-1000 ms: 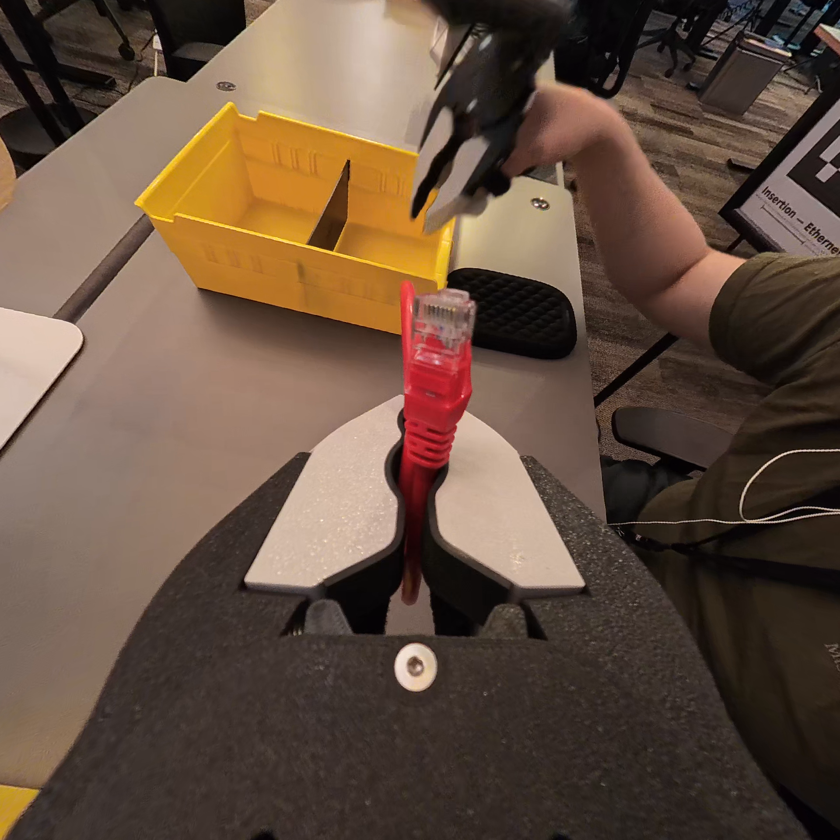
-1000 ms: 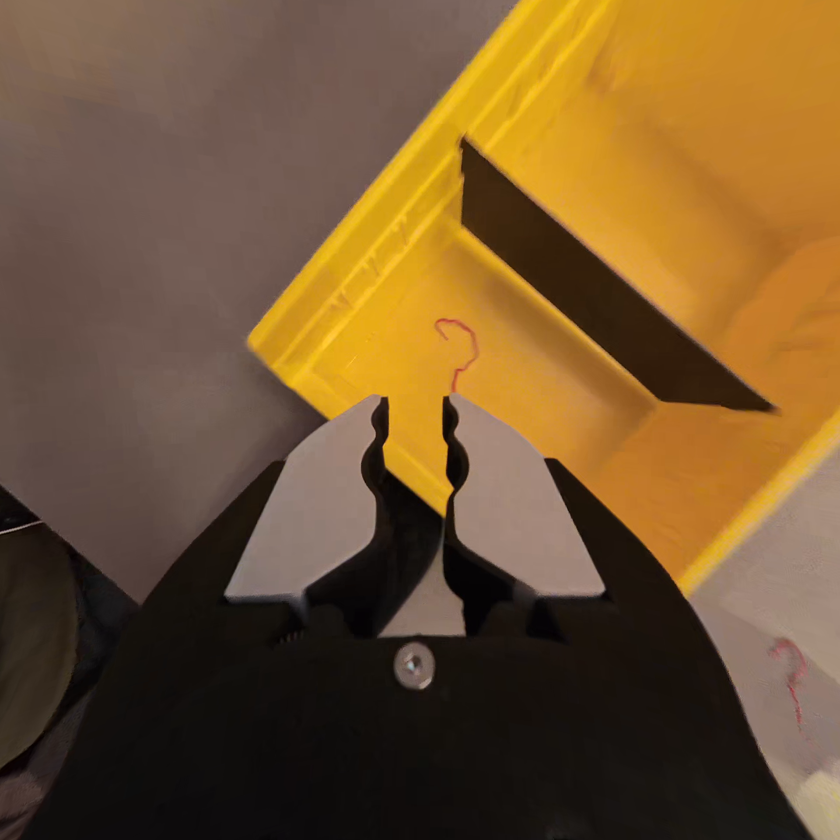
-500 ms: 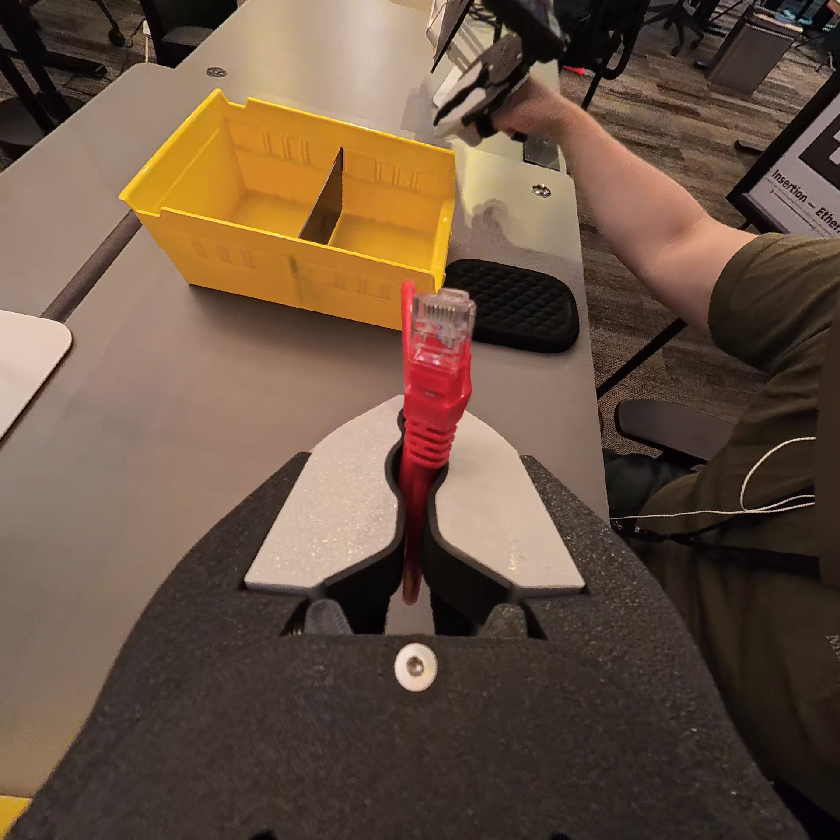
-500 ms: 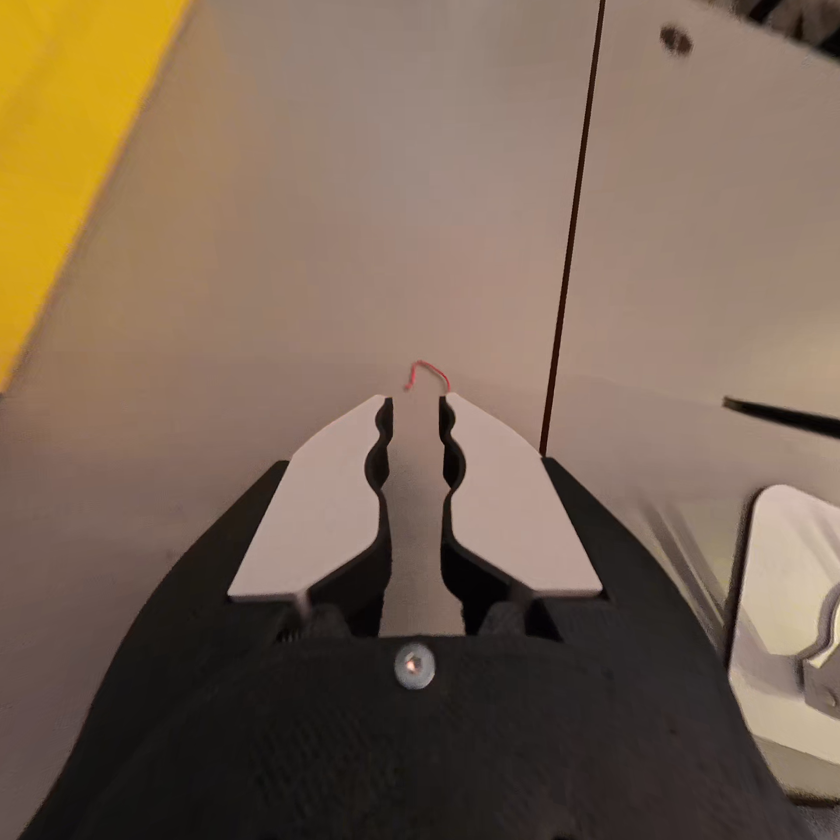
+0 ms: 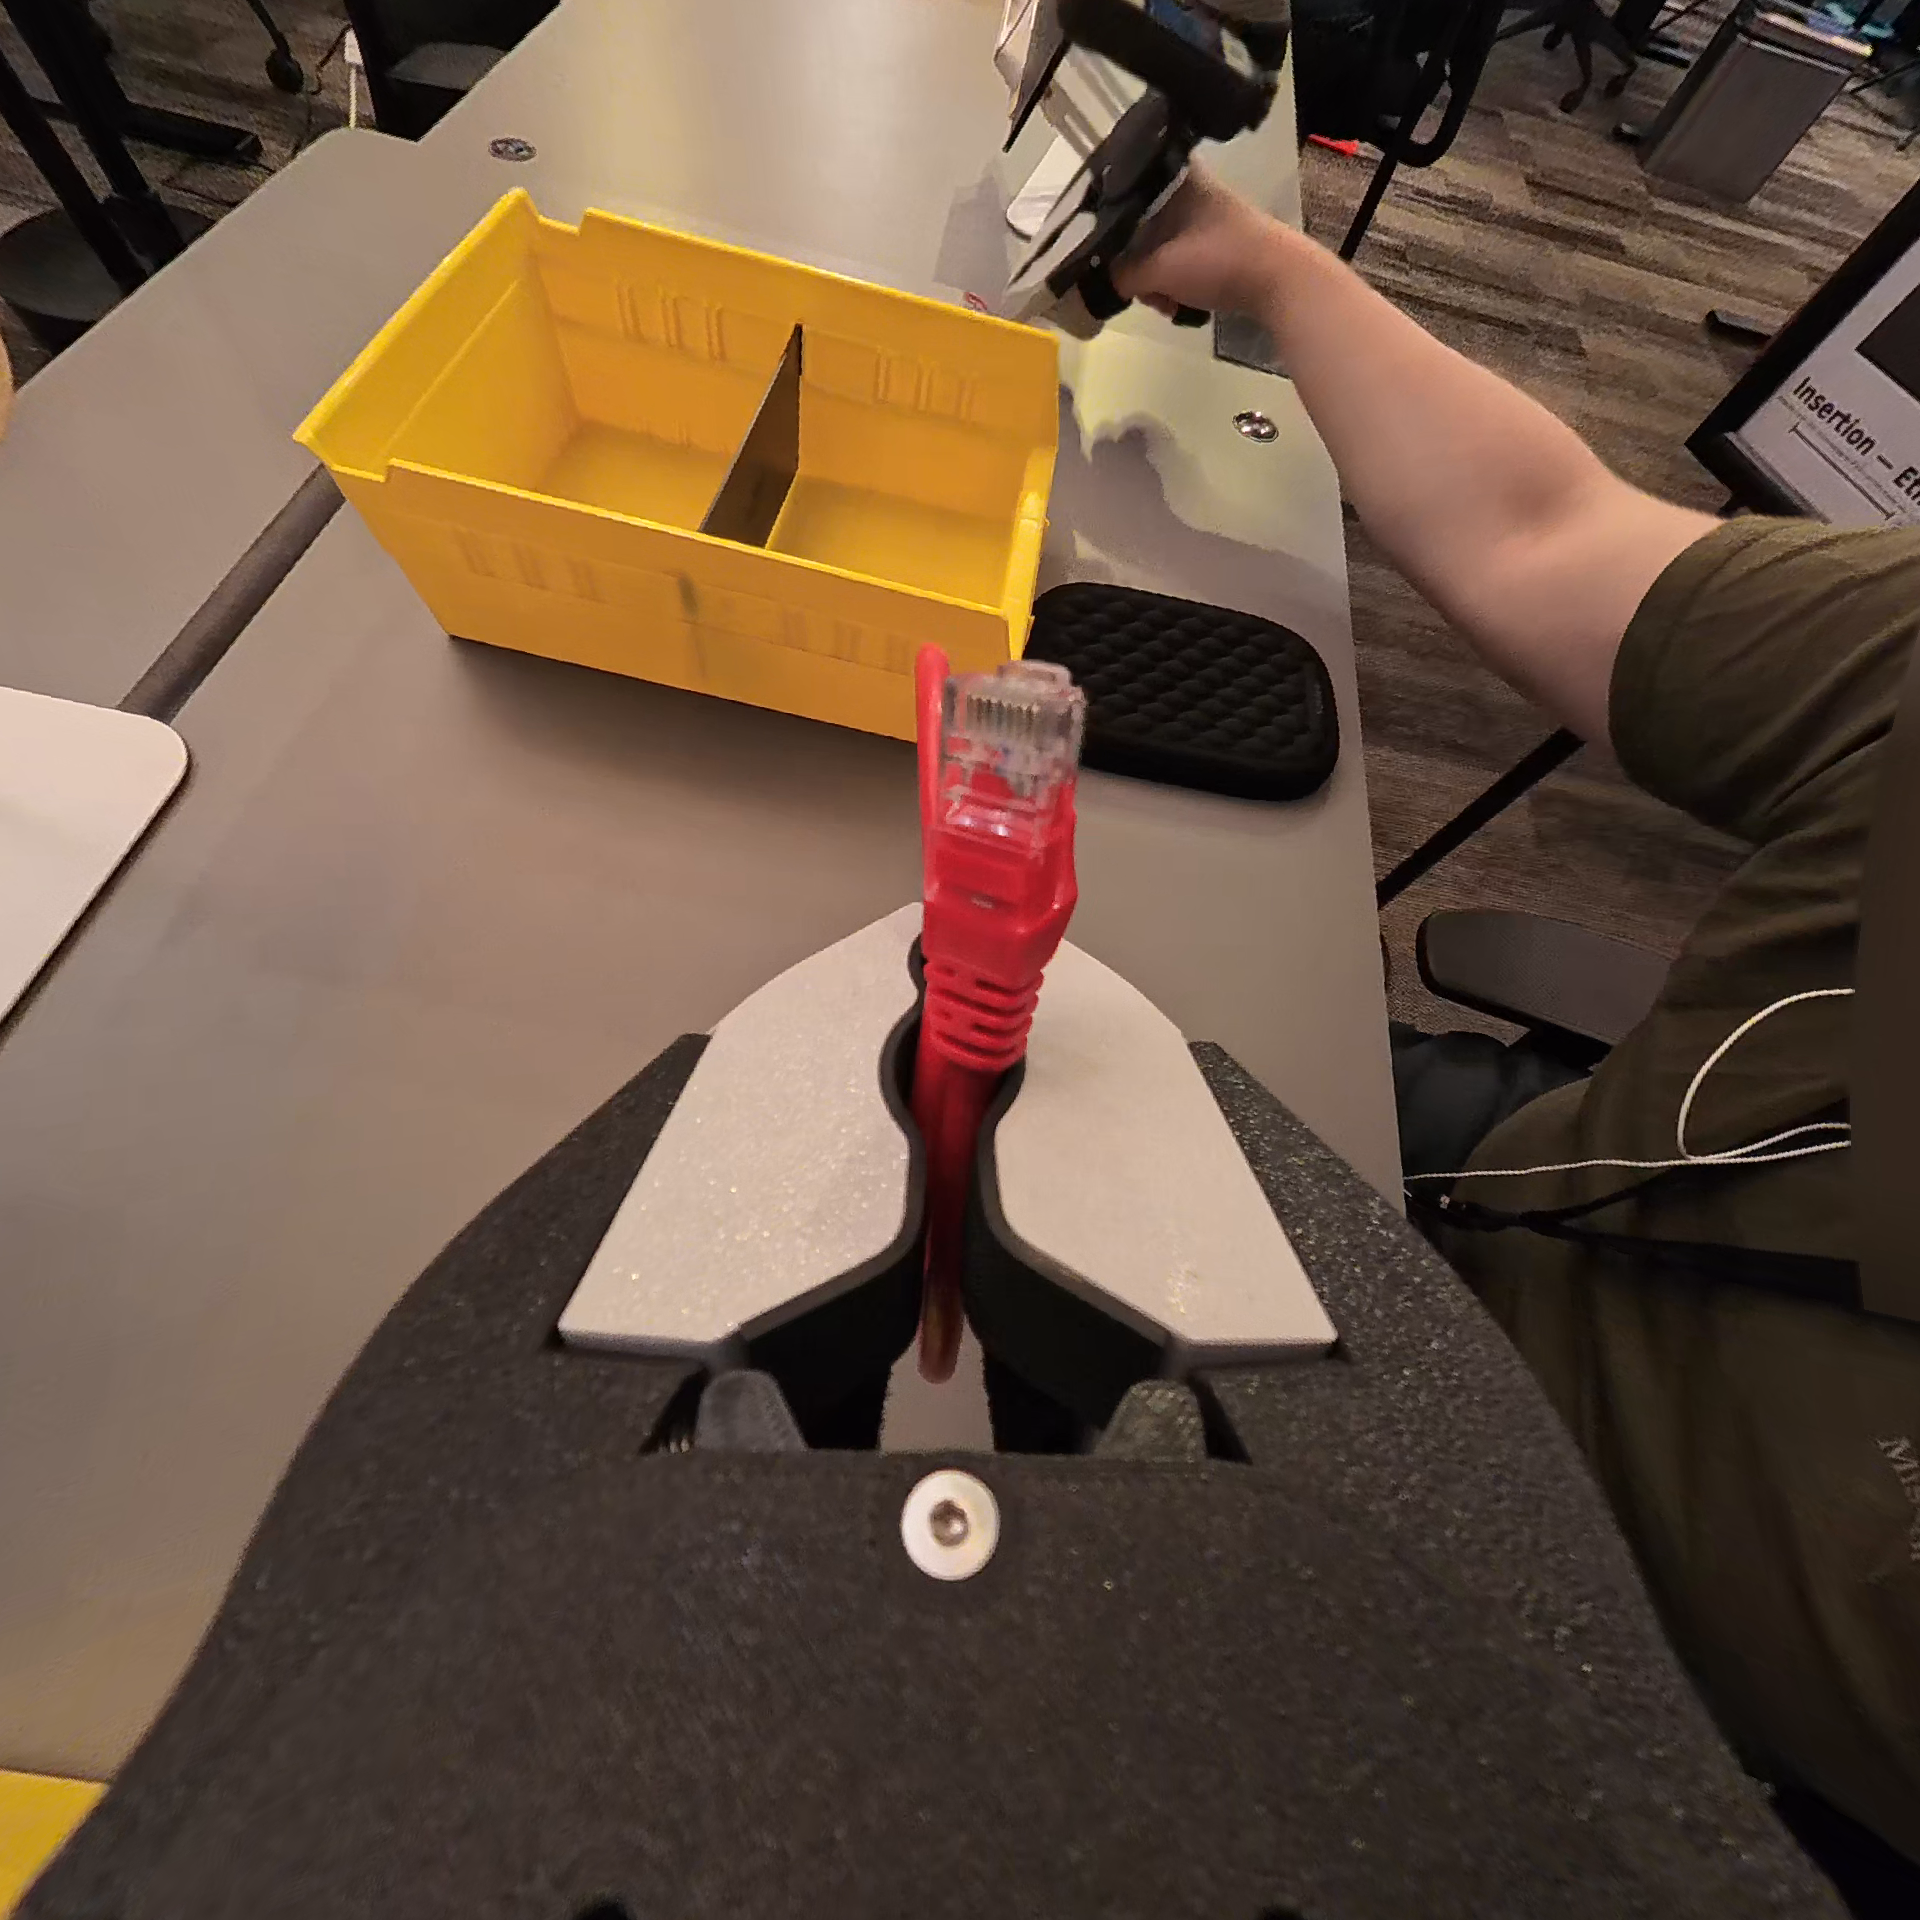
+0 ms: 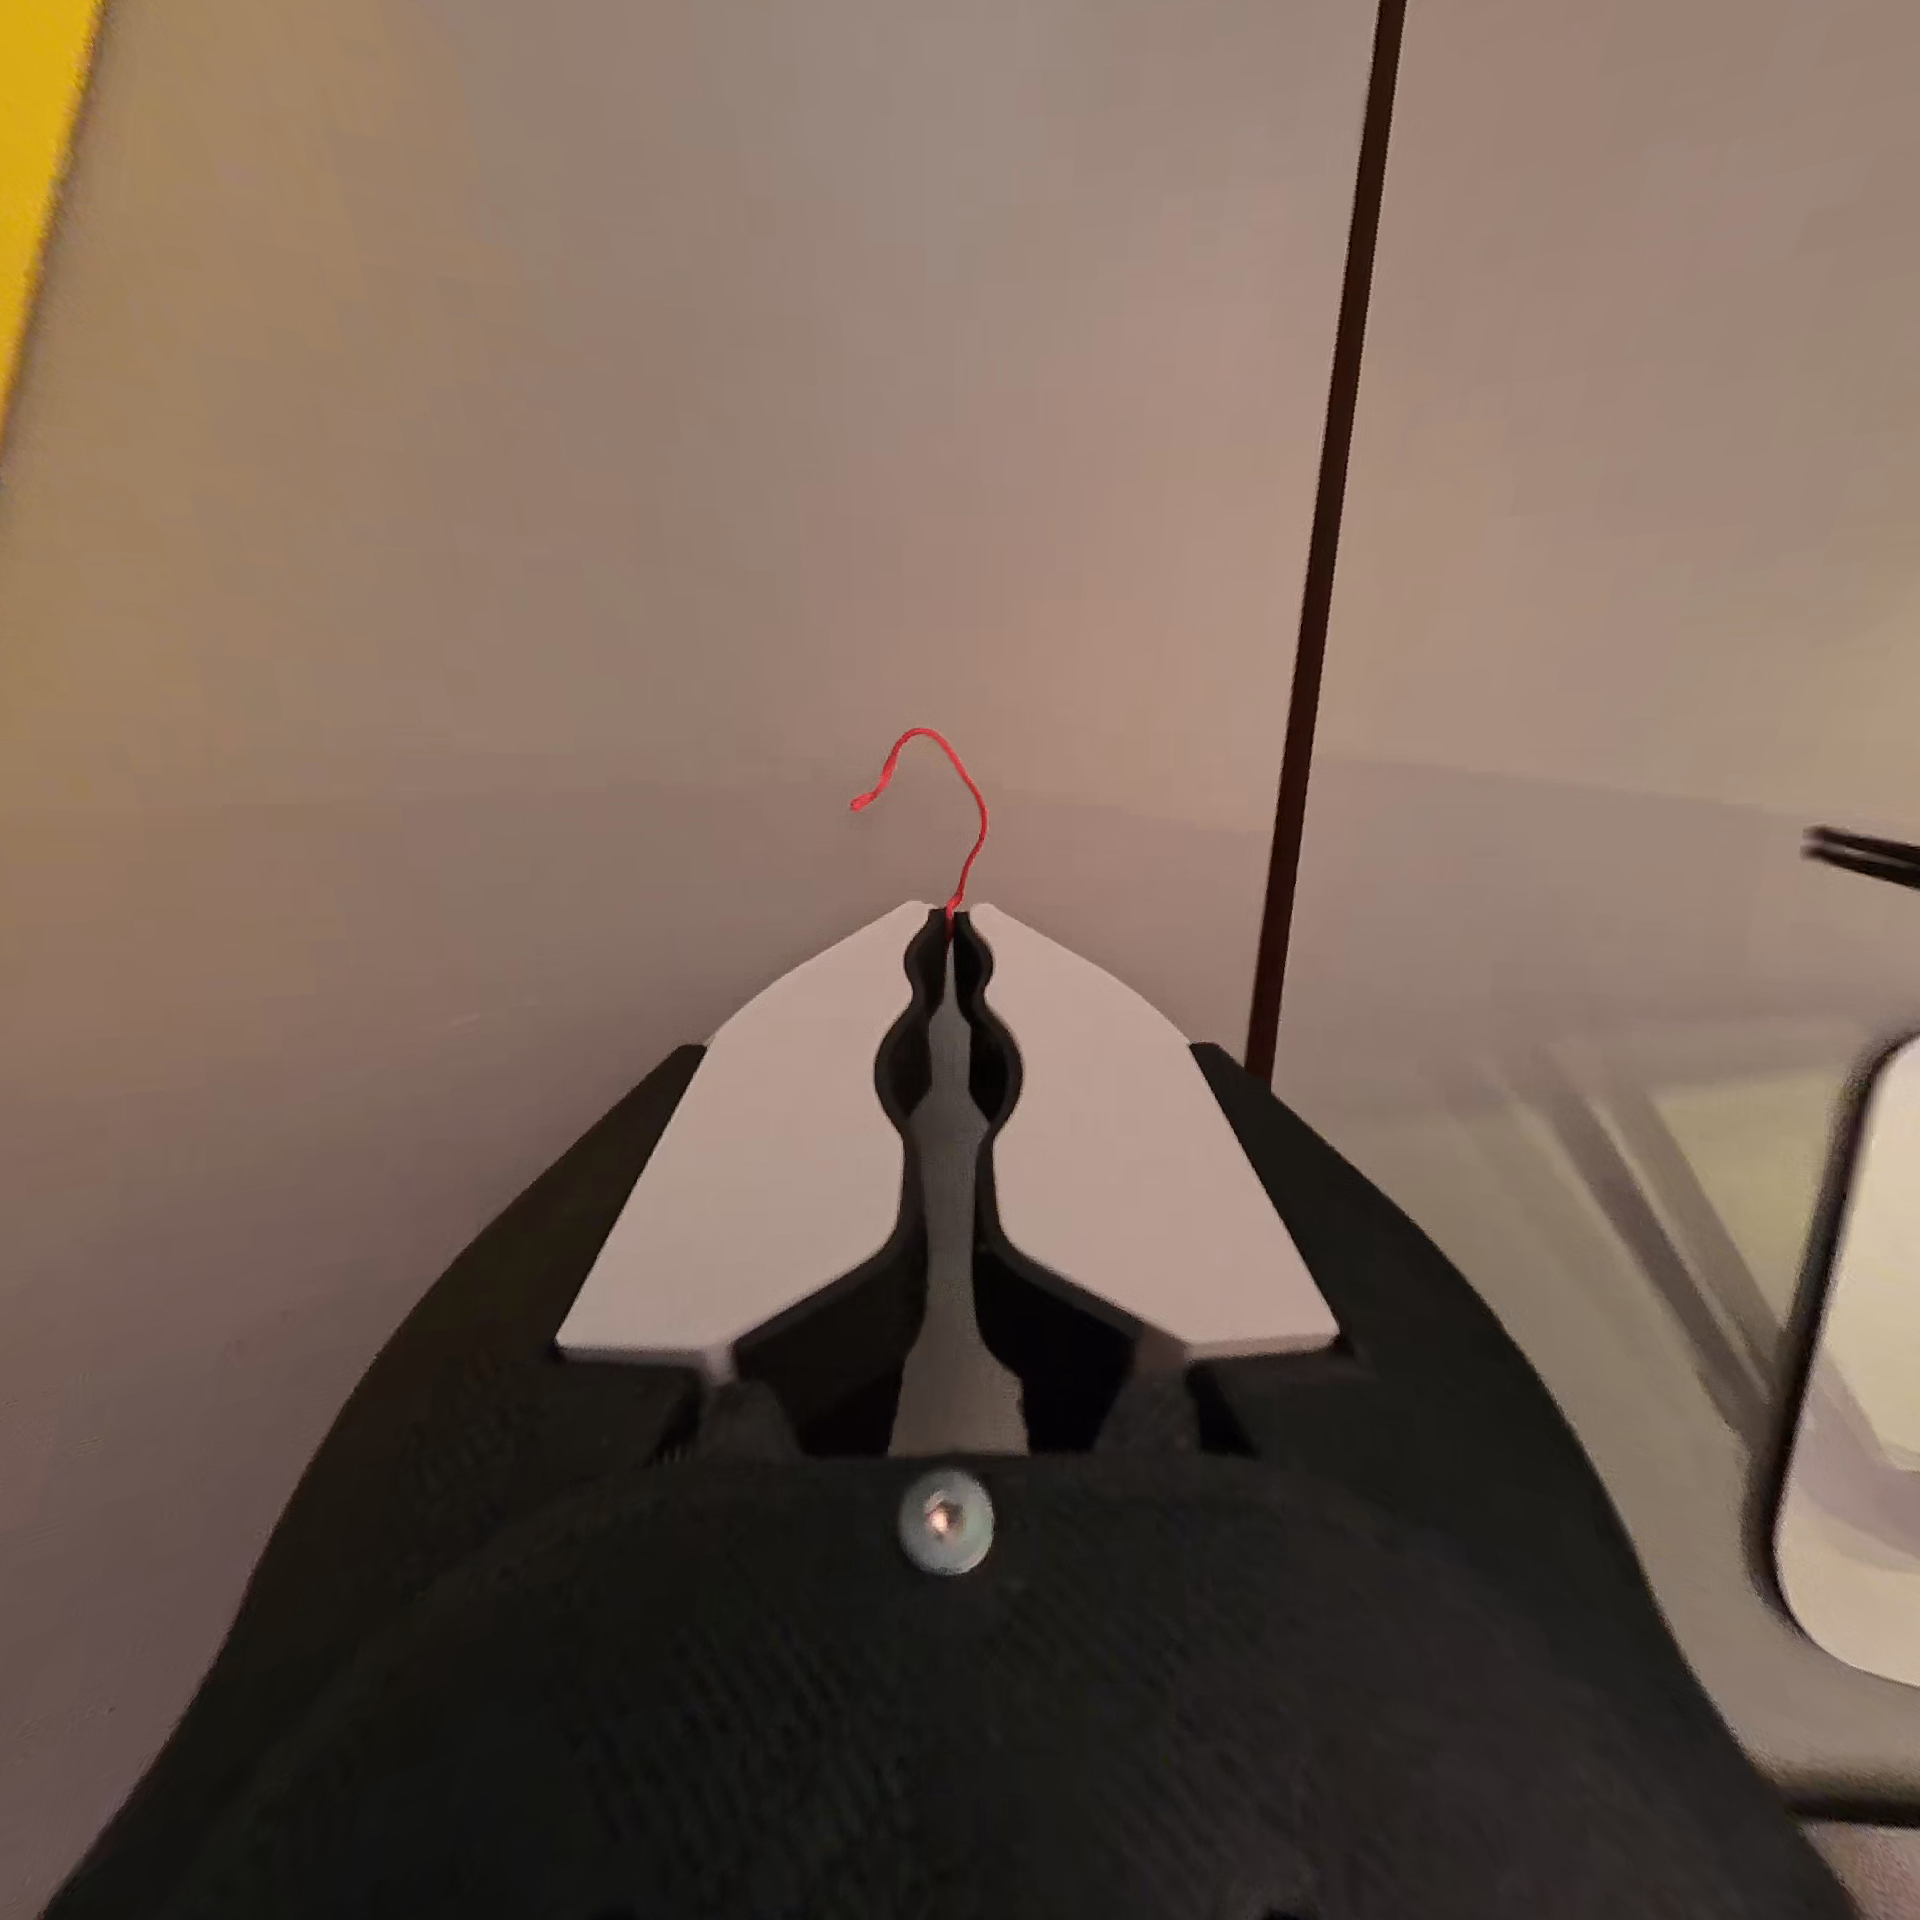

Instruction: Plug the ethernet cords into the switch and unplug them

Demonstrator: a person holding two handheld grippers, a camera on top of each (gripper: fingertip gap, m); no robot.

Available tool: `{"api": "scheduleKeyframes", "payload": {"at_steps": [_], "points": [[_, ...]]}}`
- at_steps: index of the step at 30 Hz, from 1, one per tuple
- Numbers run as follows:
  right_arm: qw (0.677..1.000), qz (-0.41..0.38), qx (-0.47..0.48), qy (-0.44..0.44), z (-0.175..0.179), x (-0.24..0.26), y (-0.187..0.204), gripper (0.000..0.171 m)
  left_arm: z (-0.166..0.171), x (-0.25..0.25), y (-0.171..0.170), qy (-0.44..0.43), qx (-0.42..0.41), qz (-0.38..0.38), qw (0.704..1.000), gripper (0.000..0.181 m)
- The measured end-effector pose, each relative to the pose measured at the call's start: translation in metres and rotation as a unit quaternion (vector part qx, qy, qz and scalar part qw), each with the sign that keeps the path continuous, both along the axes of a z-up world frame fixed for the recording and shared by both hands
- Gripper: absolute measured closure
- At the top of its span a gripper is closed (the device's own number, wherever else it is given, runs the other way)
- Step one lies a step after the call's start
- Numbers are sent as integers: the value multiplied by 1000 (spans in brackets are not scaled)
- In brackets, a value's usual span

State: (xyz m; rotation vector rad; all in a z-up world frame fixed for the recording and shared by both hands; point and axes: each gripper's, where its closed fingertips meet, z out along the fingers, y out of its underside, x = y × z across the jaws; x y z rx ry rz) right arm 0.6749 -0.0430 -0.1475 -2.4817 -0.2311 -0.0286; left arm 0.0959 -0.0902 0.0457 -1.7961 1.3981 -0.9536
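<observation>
Two grippers, both with jaws drawn in. Left gripper (image 5: 971,935): jaws pinching a red ethernet cord (image 5: 982,935) at its ribbed boot, cable running back down the slot between the grey fingers (image 5: 769,1164). Clear plug (image 5: 1008,727) standing out past the fingertips at frame centre, long axis in line with the fingers, contact end pointing up-frame toward a yellow bin (image 5: 727,613). Bin split by a dark divider (image 5: 764,447), resting on a grey table (image 5: 416,935); black quilted pad (image 5: 1195,686) touching or just beside the bin's right end. White pad (image 5: 73,810) at the left edge. Right gripper (image 5: 1049,239) far off at upper right, held in a hand (image 5: 1195,260) over the table behind the bin.

Right gripper (image 6: 951,914) in its own view: tips pressed nearly together, nipping a thin red thread (image 6: 951,810) curling up-frame into a hook. Plain table surface (image 6: 623,520) beyond, crossed by a dark seam (image 6: 1340,520). Yellow strip at upper left; blurred white object (image 6: 1860,1403) at the right edge. Switch not seen in either view.
</observation>
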Motion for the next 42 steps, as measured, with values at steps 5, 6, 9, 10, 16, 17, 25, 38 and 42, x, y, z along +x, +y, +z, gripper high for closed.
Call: {"api": "scheduleKeyframes", "payload": {"at_steps": [5, 6, 9, 10, 16, 17, 25, 38, 42], "points": [[987, 38, 148, -44, 112, -73, -7, 169, 8, -4, 0, -10, 8, 5, 1000, 181], [981, 67, 181, -36, 139, -106, -11, 169, 8, -5, 0, -10, 9, 6, 1000, 181], [969, 166, 180, -34, 171, -203, -21, 169, 9, -5, 0, -9, 10, 9, 1000, 181], [969, 191, 148, -55, 162, -224, -21, 169, 8, -5, 1, -8, 11, 10, 1000, 181], [958, 274, -37, -76, 68, -291, -4, 169, 7, -6, 1, -5, 13, 13, 1000, 181], [956, 277, -53, -75, 57, -295, -3, 169, 8, -7, 1, -6, 12, 14, 1000, 181], [947, 287, -119, -81, 21, -303, 3, 168, 19, -20, 6, -17, 24, 31, 999, 181], [950, 284, -92, -89, 34, -303, 10, 168, 77, -92, 7, -62, 112, 136, 982, 181], [953, 278, -94, -83, 35, -301, 11, 168, 83, -93, 1, -73, 113, 127, 983, 181]]}}
